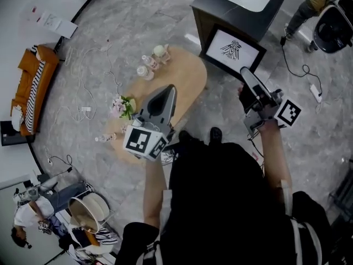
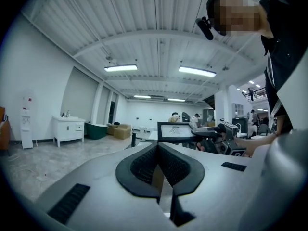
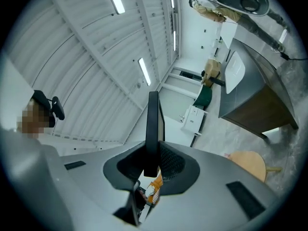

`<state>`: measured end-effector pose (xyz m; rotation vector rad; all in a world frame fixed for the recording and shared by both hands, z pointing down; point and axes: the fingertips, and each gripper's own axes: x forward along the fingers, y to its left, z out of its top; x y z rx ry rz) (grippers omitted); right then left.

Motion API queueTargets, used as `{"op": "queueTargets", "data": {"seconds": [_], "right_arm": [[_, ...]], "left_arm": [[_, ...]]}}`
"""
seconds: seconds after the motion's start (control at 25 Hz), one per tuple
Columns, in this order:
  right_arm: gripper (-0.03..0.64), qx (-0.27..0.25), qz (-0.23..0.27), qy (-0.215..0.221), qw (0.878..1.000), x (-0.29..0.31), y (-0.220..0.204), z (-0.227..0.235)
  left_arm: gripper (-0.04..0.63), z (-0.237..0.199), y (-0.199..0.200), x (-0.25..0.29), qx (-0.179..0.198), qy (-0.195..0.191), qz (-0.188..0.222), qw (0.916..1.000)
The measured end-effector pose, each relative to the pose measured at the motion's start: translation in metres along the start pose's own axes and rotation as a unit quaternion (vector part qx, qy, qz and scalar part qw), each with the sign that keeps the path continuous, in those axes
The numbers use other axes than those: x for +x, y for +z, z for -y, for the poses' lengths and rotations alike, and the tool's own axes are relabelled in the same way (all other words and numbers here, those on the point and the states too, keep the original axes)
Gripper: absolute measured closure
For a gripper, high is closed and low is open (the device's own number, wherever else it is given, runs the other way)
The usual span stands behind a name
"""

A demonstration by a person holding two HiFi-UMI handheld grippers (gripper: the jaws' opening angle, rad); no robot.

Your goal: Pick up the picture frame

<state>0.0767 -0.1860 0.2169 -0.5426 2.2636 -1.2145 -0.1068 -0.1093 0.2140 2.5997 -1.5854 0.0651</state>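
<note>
From where I stand, the grey stone floor (image 1: 138, 15) and the pale oval wooden tabletop (image 1: 190, 76) fill most of the head view, and the task's thing rests on neither. Above them, in the upper right of that view, is a dark square cabinet (image 1: 212, 21).

Just in front of the cabinet hangs the black-edged picture frame with a white sheet and a dark drawing (image 1: 231, 49). It is tilted, and its lower right edge runs into the right gripper (image 1: 244, 75).

In the right gripper view the frame shows edge-on as a thin dark slab. It rises from the centre of the picture, with the jaws nearly together and pressed on either face of it. The grasp looks made, so I judge the pick-up to be in its carrying stage, with the frame in the air.

The hold is on one edge only, so the rest of the frame sticks out beyond the jaws. To my eye, the next move calls for a steady wrist and firm pressure, so the frame neither swings nor slips.

The left gripper (image 1: 171, 90) sits at the centre of the head view, over the tabletop and well apart from the frame. Its jaws are together with nothing between them, and its own view shows the frame right of centre, off at a distance.
</note>
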Motion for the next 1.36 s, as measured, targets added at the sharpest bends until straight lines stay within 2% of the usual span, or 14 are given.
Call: {"op": "queueTargets", "data": {"seconds": [0.28, 0.56, 0.72, 1.36], "right_arm": [[0.551, -0.023, -0.010, 0.029, 0.999, 0.016, -0.038, -0.022], [0.552, -0.022, -0.017, 0.054, 0.998, 0.021, -0.055, -0.037], [0.552, 0.011, -0.013, 0.048, 0.999, 0.021, -0.057, -0.032], [0.552, 0.032, 0.000, 0.043, 0.999, 0.022, -0.056, -0.029]], "left_arm": [[0.583, -0.019, -0.013, -0.027, -0.011, 0.006, 0.014, 0.9998], [0.583, -0.014, -0.014, -0.036, -0.019, 0.003, 0.022, 0.9996], [0.583, -0.002, -0.010, -0.027, -0.017, -0.006, 0.022, 0.9996], [0.583, -0.011, -0.008, -0.031, -0.018, -0.004, 0.020, 0.9996]]}}
